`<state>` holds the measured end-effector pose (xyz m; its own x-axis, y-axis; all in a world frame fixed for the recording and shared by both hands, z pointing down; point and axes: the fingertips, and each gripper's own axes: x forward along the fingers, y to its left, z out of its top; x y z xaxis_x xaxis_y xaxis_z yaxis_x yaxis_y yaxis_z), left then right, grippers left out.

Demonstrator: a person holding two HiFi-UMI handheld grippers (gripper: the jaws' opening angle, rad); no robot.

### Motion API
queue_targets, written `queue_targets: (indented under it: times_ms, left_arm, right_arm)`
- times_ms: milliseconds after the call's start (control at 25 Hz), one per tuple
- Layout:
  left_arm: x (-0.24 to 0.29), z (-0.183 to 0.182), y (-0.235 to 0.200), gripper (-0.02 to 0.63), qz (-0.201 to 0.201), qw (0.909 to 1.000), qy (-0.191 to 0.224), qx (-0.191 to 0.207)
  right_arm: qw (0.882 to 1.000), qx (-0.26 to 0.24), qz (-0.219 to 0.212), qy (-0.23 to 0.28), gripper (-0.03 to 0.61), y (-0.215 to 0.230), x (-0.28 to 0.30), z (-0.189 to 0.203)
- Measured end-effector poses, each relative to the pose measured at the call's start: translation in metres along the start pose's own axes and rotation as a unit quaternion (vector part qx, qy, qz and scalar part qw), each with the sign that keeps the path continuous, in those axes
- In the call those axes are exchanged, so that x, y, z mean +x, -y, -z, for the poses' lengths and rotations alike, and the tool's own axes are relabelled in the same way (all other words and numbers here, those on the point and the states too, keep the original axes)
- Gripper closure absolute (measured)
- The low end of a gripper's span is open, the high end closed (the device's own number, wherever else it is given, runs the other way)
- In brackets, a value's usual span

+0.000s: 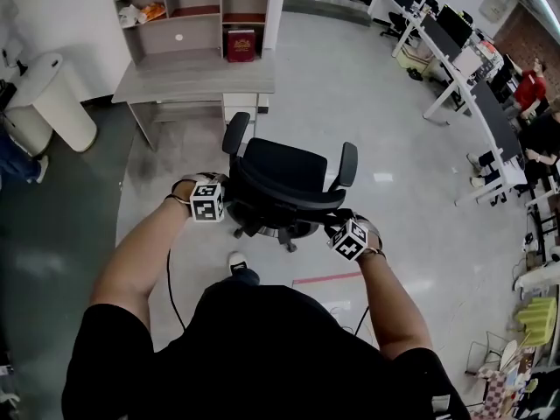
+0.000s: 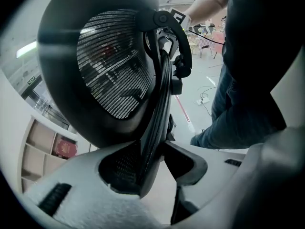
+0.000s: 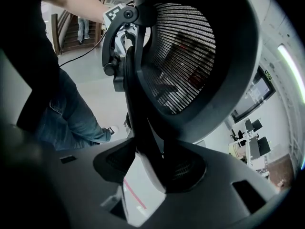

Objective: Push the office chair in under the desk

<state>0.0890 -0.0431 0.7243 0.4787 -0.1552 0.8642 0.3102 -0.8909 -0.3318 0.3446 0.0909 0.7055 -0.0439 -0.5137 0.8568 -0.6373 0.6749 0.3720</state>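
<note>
Both grippers clamp the black mesh-backed office chair [image 1: 284,169] by its backrest, one on each side edge. This looks like the sensible hold for steering a wheeled thing that would swivel under a one-sided shove.

In the left gripper view, the left gripper [image 2: 159,161] has its pale fingers [image 2: 81,185] closed on the thin dark rim of the backrest, which runs up between them. The mesh panel [image 2: 114,75] bulges to one side just beyond the fingertips. In the right gripper view, the right gripper [image 3: 157,161] mirrors this, its dark fingers [image 3: 228,175] pinching the opposite rim with the mesh [image 3: 181,61] rising past them.

In the head view, the left gripper [image 1: 223,195] and right gripper [image 1: 337,219] bracket the backrest, so the chair's width spans from one set of fingers to the other.

The chair stands on the pale glossy floor [image 1: 350,103], well apart from the grey wooden bench with a shelf hutch [image 1: 192,73], which lies far ahead of the fingertips and off towards the left gripper's side.

The backrest is upright, nearest the person. The seat and both armrests project away from the fingers, so the front-to-back axis points roughly at the bench (perhaps a little to the right of its knee space, though the wide lens makes that uncertain). I judge that some turning towards the left gripper's side is needed as the push goes in.
</note>
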Motion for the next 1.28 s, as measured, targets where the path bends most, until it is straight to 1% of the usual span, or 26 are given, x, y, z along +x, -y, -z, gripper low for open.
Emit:
queue_targets:
  times_ms: [400,640,760,1000,1280]
  left_arm:
    - [-0.027,0.05,0.014,0.457,-0.018,0.9986,-0.019,-0.047]
    - [-0.052,0.09,0.028,0.454,-0.03,0.9957,-0.03,-0.082]
    - [-0.066,0.113,0.038,0.454,-0.037,0.994,-0.034,-0.098]
    - [-0.098,0.164,0.065,0.451,-0.052,0.9898,-0.043,-0.125]
    - [-0.134,0.22,0.094,0.453,-0.062,0.9854,-0.051,-0.15]
  right_arm:
    - [0.999,-0.044,-0.013,0.026,0.387,-0.012,0.014,-0.052]
    - [0.996,-0.073,-0.022,0.046,0.388,-0.026,0.026,-0.094]
    - [0.994,-0.087,-0.033,0.051,0.388,-0.038,0.031,-0.118]
    - [0.99,-0.115,-0.042,0.064,0.388,-0.068,0.039,-0.17]
    - [0.986,-0.138,-0.058,0.073,0.388,-0.105,0.047,-0.229]
